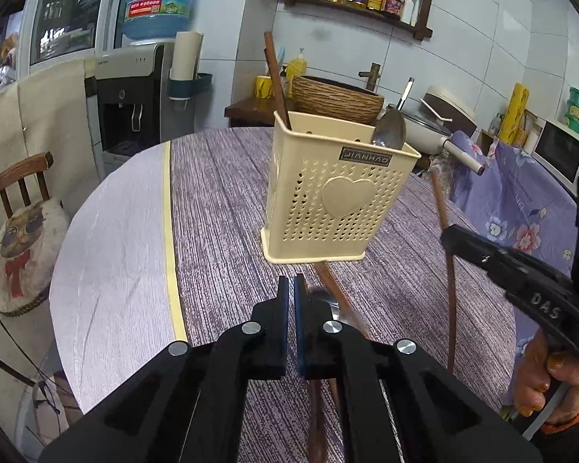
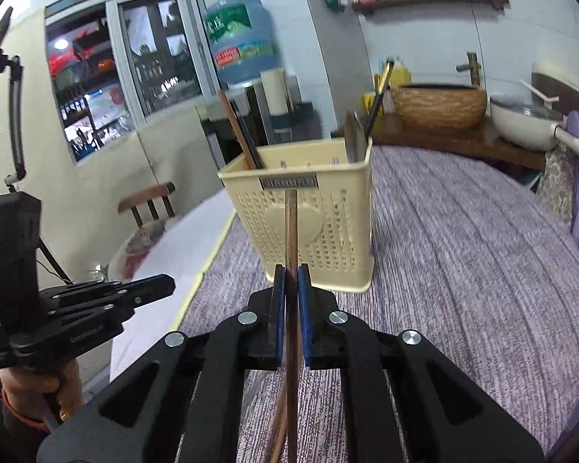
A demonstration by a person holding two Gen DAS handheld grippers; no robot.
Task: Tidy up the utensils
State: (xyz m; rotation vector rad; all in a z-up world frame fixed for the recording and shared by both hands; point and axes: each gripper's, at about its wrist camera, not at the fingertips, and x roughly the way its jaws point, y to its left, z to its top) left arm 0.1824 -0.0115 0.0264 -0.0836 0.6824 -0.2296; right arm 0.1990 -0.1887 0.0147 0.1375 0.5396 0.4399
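One thin, stiff, light chopstick (image 2: 291, 231) clamped mid-shaft in my right gripper (image 2: 291, 270); left gripper (image 1: 291, 281) closed, empty; holder (image 2: 308, 223) ahead.

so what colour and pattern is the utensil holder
Cream plastic utensil holder, perforated with small holes and a raised heart on its front; clearest in the left wrist view.
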